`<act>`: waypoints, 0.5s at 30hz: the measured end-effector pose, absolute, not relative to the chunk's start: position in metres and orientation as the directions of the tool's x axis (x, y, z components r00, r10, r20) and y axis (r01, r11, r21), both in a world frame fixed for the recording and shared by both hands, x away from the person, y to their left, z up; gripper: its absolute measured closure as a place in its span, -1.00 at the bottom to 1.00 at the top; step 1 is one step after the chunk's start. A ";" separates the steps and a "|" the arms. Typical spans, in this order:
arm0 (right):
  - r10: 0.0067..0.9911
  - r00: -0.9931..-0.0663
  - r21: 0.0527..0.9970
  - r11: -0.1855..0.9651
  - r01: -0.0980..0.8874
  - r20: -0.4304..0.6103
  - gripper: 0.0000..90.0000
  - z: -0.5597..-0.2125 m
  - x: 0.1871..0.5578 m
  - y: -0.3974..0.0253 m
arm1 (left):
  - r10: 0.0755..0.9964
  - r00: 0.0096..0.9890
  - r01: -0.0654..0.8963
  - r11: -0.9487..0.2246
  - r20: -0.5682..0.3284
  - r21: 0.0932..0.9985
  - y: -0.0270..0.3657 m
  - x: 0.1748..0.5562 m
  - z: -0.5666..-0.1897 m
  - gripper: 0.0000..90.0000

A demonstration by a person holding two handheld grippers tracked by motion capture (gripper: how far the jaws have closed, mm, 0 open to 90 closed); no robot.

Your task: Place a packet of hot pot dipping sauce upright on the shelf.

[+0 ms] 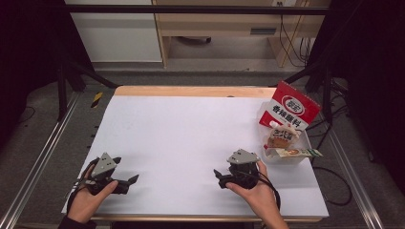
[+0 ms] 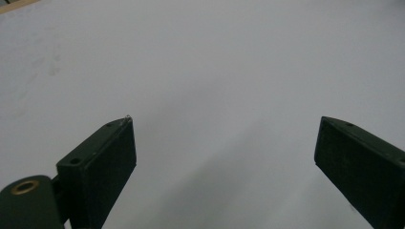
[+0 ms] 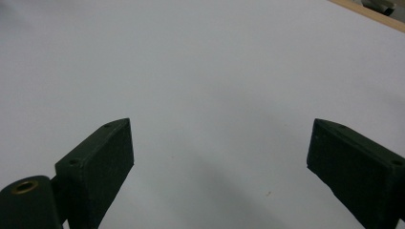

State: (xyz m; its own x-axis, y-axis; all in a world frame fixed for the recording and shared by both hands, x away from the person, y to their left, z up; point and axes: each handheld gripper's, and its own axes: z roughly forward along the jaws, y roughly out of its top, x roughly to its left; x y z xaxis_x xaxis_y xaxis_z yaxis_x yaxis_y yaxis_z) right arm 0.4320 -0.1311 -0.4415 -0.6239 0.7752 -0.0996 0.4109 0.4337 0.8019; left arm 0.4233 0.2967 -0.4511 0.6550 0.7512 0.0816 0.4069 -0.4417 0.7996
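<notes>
Snack packets (image 1: 282, 138) lie right of right hand-held gripper (image 1: 220, 177).

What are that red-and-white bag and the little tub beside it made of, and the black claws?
The red-and-white bag looks like glossy printed plastic film: it stands stiffly and creased. The tub seems translucent whitish plastic, its contents showing faintly through. The left claw and right claw look like matte black hard plastic with screw holes, possibly rubber-faced.

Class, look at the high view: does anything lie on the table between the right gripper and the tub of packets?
Nothing visible does. Bare white table lies between the right gripper and the tub.
</notes>
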 end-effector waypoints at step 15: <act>0.784 -0.617 0.788 0.423 0.447 -0.070 -0.82 -0.461 0.445 -0.120 | 0.755 0.650 0.413 -0.446 0.085 0.794 0.297 0.424 -0.452 -0.85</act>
